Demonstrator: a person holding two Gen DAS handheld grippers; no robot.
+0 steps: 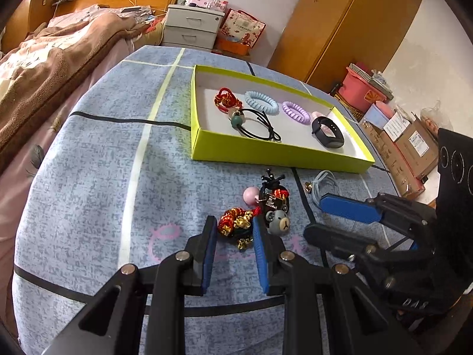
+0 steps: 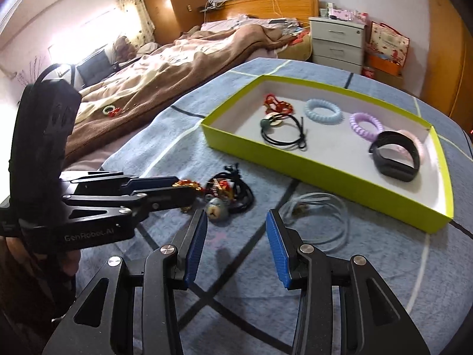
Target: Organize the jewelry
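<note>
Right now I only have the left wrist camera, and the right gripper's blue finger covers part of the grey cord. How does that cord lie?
Observer: The grey cord lies in a loose loop on the tablecloth, just ahead of the right gripper and outside the green tray.
Operator: Is anything between the right gripper's fingers?
Observer: No. They stand open with only tablecloth between them.
Operator: Is any jewelry off the table?
Observer: Yes. A pale green ring with a red charm lies on the brown blanket on the bed.
</note>
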